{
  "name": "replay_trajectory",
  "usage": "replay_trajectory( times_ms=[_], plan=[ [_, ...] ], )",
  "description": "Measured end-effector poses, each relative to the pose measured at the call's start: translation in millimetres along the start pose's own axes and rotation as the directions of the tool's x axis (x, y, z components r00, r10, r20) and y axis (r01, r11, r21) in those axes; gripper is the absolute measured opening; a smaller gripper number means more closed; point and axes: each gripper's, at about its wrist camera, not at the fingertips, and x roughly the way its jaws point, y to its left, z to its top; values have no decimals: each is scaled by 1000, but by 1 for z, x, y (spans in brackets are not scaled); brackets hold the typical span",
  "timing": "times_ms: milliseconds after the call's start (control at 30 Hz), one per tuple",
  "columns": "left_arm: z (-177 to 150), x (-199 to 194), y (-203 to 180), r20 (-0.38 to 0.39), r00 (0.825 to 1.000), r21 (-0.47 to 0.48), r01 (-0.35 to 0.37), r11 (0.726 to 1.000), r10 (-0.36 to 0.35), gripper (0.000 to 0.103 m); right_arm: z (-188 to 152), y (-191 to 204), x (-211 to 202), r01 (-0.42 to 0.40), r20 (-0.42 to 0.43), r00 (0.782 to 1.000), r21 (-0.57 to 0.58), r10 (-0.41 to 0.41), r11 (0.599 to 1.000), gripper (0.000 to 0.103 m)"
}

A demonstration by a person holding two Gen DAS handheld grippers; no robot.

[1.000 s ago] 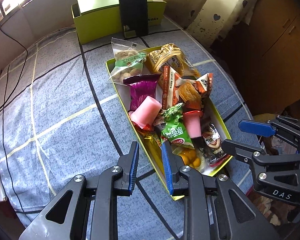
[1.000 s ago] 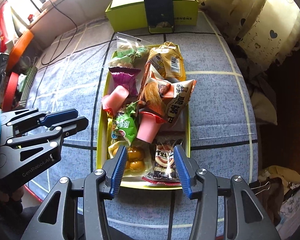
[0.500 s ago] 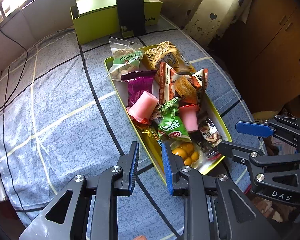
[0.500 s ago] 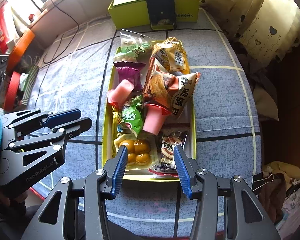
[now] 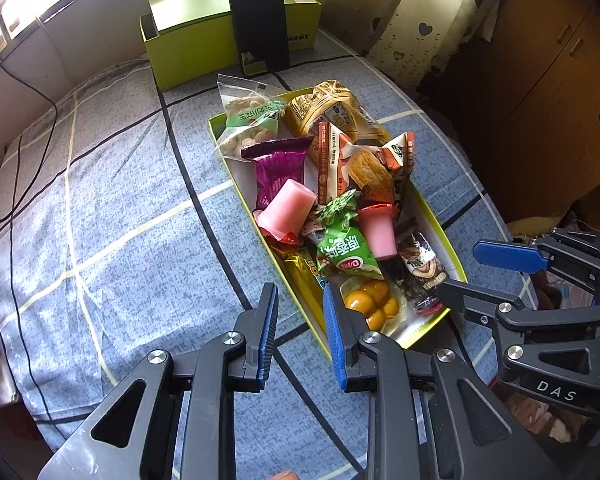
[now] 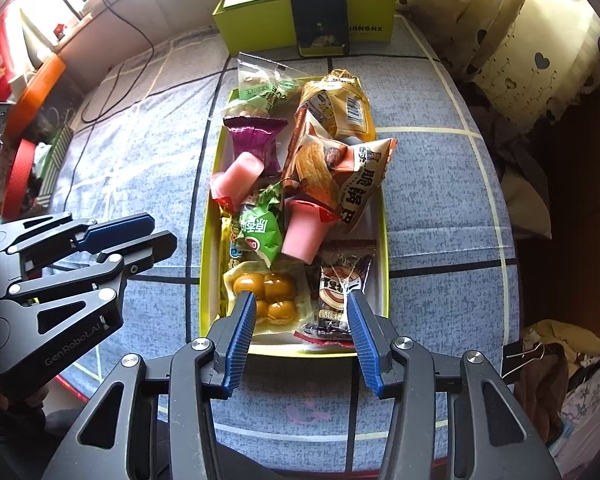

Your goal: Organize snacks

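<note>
A blue checked cloth (image 5: 112,208) fills most of both views, covering the surface from edge to edge. At the top centre stands a lime-green box (image 6: 260,20) with a dark phone (image 5: 259,24) leaning upright against its front. Below it, running down the middle of the frame, lies the yellow-green tray (image 6: 206,248), packed with snacks: a clear bag of nuts (image 5: 248,120) at its far end beside a tan packet (image 6: 338,106), an orange-and-white packet (image 6: 364,176) below that, a purple wrapper (image 5: 278,168), two pink jelly cups (image 6: 306,232), a green wrapped sweet (image 5: 344,248), and at the near end a pack of golden balls (image 6: 268,292) beside a dark coffee-candy packet (image 6: 338,292). The left gripper (image 5: 300,332), at the bottom of its own view, is closed to a narrow gap with nothing between its blue pads, just over the tray's near left edge. The right gripper (image 6: 302,332) stands released, jaws apart and empty, above the tray's near end.
</note>
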Motion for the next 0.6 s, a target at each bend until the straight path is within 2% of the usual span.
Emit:
replay_trajectory(
  times_ms=[600],
  plan=[
    [-1,7,0,-21,1000,-1,16,1000,-16,25,0,1,7,-9,-29,1000,-6,8,1000,44]
  ],
)
